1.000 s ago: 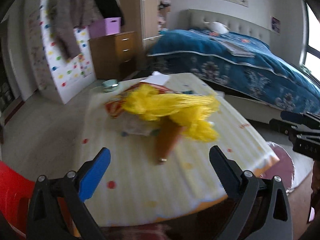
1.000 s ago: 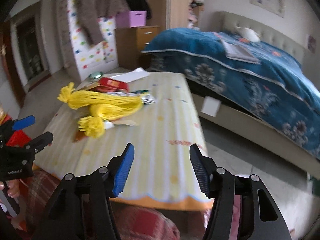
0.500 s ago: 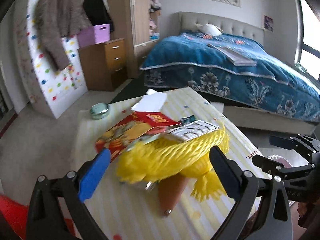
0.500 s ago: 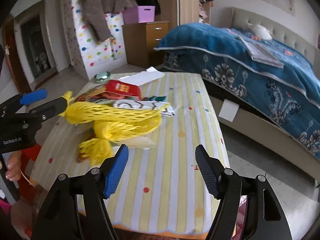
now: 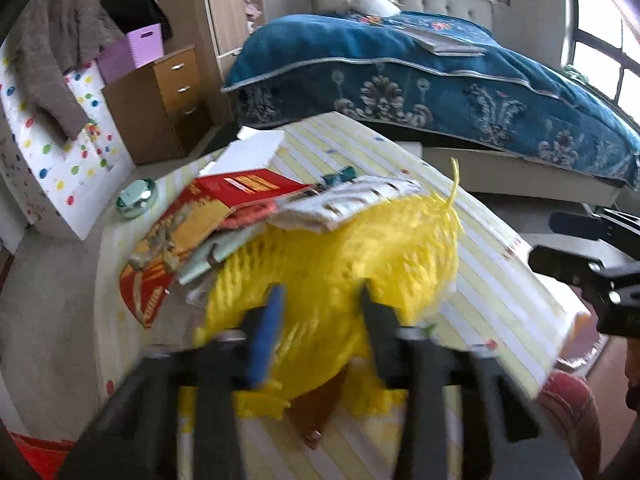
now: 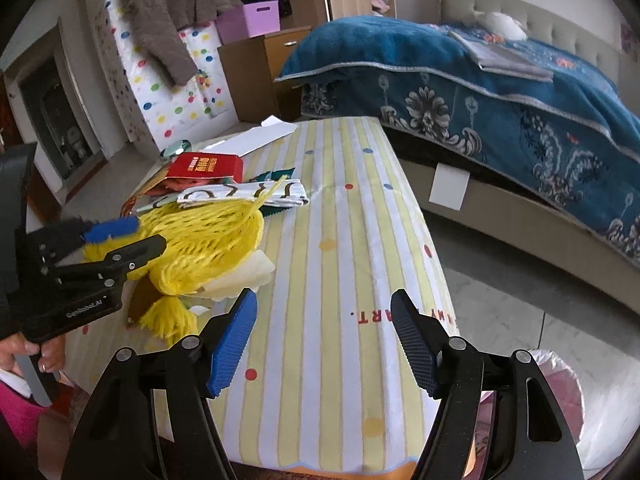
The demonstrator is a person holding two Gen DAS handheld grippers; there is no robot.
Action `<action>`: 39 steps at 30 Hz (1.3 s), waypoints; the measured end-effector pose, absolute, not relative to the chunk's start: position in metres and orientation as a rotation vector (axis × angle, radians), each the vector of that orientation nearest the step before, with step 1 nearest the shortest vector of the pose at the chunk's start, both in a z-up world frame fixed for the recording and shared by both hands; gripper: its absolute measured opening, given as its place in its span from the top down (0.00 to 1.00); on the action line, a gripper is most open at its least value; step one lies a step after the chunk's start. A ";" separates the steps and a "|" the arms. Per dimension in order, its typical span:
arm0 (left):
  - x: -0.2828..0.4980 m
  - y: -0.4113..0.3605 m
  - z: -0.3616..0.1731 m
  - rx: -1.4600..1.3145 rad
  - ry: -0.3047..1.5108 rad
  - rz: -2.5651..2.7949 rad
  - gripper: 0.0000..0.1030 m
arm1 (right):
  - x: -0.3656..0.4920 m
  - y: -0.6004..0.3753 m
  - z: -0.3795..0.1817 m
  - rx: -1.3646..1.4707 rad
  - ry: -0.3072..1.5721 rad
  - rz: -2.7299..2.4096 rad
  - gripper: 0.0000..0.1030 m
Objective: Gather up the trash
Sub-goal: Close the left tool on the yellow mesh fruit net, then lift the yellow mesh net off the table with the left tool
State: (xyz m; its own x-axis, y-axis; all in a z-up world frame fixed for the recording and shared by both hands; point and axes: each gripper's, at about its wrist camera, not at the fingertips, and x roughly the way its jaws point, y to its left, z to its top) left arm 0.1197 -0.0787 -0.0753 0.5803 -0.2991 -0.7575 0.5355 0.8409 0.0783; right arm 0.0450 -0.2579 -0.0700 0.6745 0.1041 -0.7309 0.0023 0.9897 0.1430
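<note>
Left tongs (image 5: 318,312): low centre of the left wrist view, blurred; the jaws have just been closing, and now pinch a fold of the yellow net bag (image 5: 340,268) between them.
Right tongs (image 6: 324,340): bottom centre of the right wrist view, spread wide over bare striped cloth, nothing between the jaws.
Yellow net bag: lies on the left part of the table (image 6: 360,248) in the right wrist view, bunched, with a tasselled end toward the near edge.
Other trash: a red box (image 6: 206,166) and a black-and-white printed wrapper (image 6: 244,196) lie just beyond the net, touching it; a pale crumpled wrapper (image 6: 244,274) sits against its near side.
White paper (image 6: 256,138): at the far end of the table.
Bed (image 6: 500,92): blue cover, upper right in both views.
Bin liner (image 6: 560,380): pinkish, lower right of the right wrist view, beside the table.
</note>
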 end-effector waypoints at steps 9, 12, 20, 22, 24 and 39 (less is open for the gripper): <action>0.071 -0.051 -0.041 0.206 0.732 -0.532 0.93 | 0.021 -0.254 -0.054 0.138 0.793 0.066 0.32; 0.056 -0.034 -0.025 0.155 0.693 -0.505 0.93 | 0.014 -0.251 -0.049 0.131 0.782 0.065 0.30; 0.039 0.001 -0.012 0.090 0.709 -0.483 0.93 | 0.001 -0.239 -0.042 0.110 0.773 0.079 0.30; 0.038 0.003 -0.018 0.099 0.724 -0.475 0.87 | -0.001 -0.238 -0.043 0.110 0.773 0.082 0.30; 0.039 0.004 -0.028 0.116 0.742 -0.444 0.50 | -0.002 -0.236 -0.043 0.112 0.775 0.085 0.30; 0.042 -0.046 -0.093 0.282 0.781 -0.350 0.21 | -0.004 -0.247 -0.055 0.130 0.797 0.066 0.25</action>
